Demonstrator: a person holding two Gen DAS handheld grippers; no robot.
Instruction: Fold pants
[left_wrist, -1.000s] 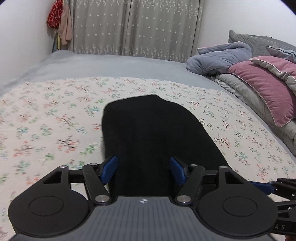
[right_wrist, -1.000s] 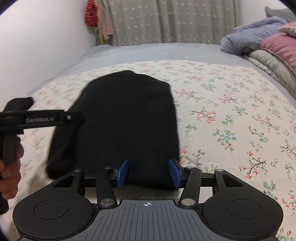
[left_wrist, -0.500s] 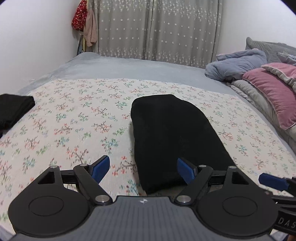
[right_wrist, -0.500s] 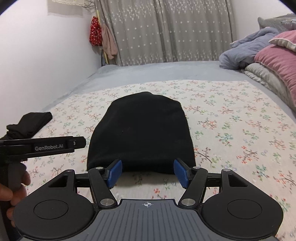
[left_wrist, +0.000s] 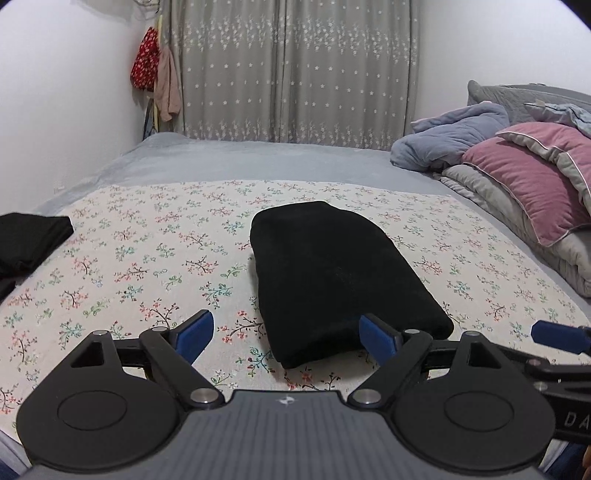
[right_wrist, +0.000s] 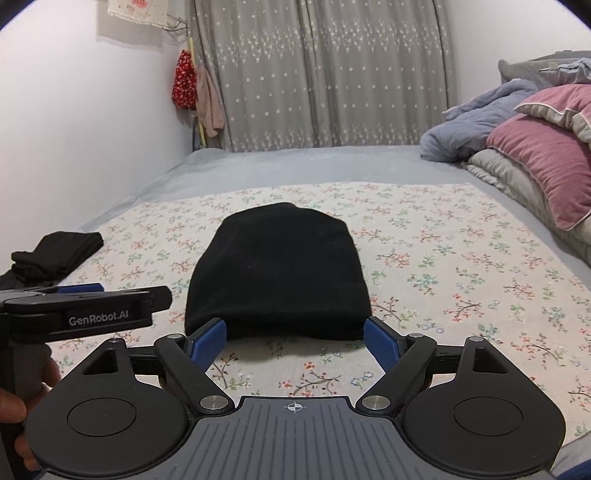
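Note:
Black pants (left_wrist: 332, 273) (right_wrist: 277, 277) lie folded into a compact bundle on the floral sheet (left_wrist: 147, 266) (right_wrist: 461, 258). My left gripper (left_wrist: 288, 334) hovers just short of the bundle's near left corner, its jaws still opening wide, with nothing pressed between the blue pads. The right gripper (right_wrist: 295, 338) sits just before the bundle's near edge, jaws opening too, pads clear of the cloth. In the right wrist view the left gripper's body (right_wrist: 85, 314) shows at the left with a hand (right_wrist: 14, 413) on its handle.
A second dark garment (left_wrist: 29, 240) (right_wrist: 55, 254) lies at the sheet's left edge. Pink pillow (left_wrist: 528, 184) and grey-blue bedding (left_wrist: 454, 140) pile up on the right. A curtain (left_wrist: 295, 70) and hanging clothes (left_wrist: 155, 70) stand at the far wall.
Both grippers pulled back from the folded pants and rose slightly, jaws spreading wider. The bundle now lies free beyond the pads, and the dark garment on the left came into view.

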